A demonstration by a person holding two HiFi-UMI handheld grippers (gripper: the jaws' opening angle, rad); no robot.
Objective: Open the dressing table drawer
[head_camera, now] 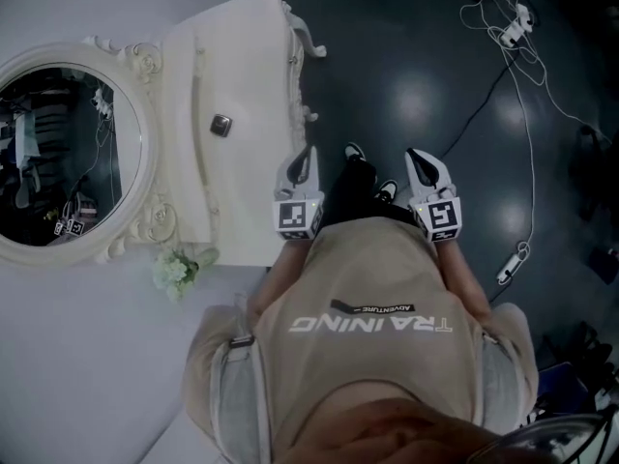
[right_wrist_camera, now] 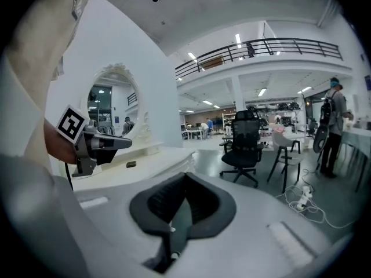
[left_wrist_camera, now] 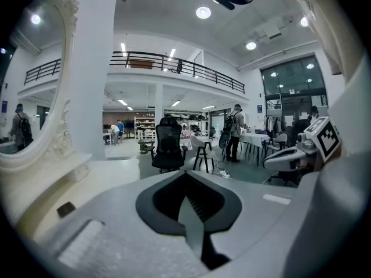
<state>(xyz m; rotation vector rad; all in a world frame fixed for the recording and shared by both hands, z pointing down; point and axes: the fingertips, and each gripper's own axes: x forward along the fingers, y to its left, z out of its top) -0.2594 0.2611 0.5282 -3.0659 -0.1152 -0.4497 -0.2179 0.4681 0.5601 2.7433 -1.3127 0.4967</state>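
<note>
The white dressing table (head_camera: 242,56) stands at the upper left in the head view, with an oval mirror (head_camera: 58,153) and a small dark object (head_camera: 221,125) on its top. Its carved front edge (head_camera: 298,75) faces right and shows only edge-on; no drawer stands out from it. My left gripper (head_camera: 308,153) hangs shut just off the table's near front corner, holding nothing. My right gripper (head_camera: 414,153) is level with it further right over the dark floor, shut and empty. From the left gripper (left_wrist_camera: 185,175) the table (left_wrist_camera: 69,178) lies to the left; from the right gripper (right_wrist_camera: 185,175) the table (right_wrist_camera: 145,167) is beyond the left one.
A small bunch of white flowers (head_camera: 179,269) lies at the table's near end. White cables and a power strip (head_camera: 513,29) trail across the floor at upper right. A black office chair (left_wrist_camera: 168,146) and a standing person (left_wrist_camera: 233,133) are further out in the hall.
</note>
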